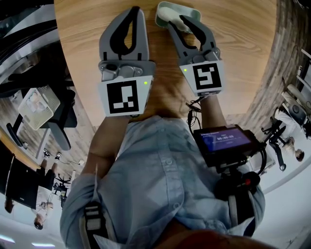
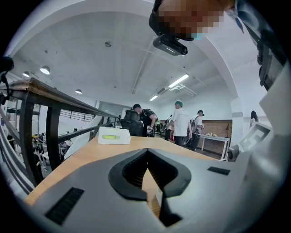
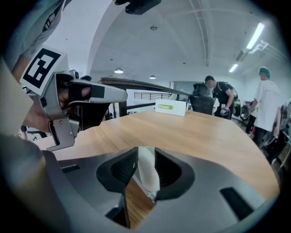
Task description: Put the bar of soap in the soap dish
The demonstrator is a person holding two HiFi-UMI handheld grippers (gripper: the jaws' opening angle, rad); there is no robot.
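Head view: a pale green soap dish (image 1: 191, 9) sits on the wooden tabletop (image 1: 233, 53), well in from the near edge. The right gripper (image 1: 176, 22) reaches down to it, jaws clamped on the pale bar of soap (image 1: 168, 13). The bar shows inside the dish rim; I cannot tell whether it touches the dish floor. The left gripper (image 1: 135, 11) hangs just beside, toward the left edge, with nothing held.

Left gripper view: jaws meet at the tips, and only bare wood shows through the gap behind them. A white box (image 2: 114, 135) with a green strip stands at the far edge, well apart.

Right gripper view: the bar stands on its narrow edge between the pads, pinched from both broad faces. The dish is not clearly seen from here.

Judgement: the step in hand looks like seating the bar.
- Lower until the bar bears on the dish floor, and lean it toward flat so it does not topple on release.
- Part the jaws slowly, since soap may cling to a pad.
- Withdraw straight up, clear of the rim, so the light dish is not dragged.
- The left gripper is near enough to steady the dish.
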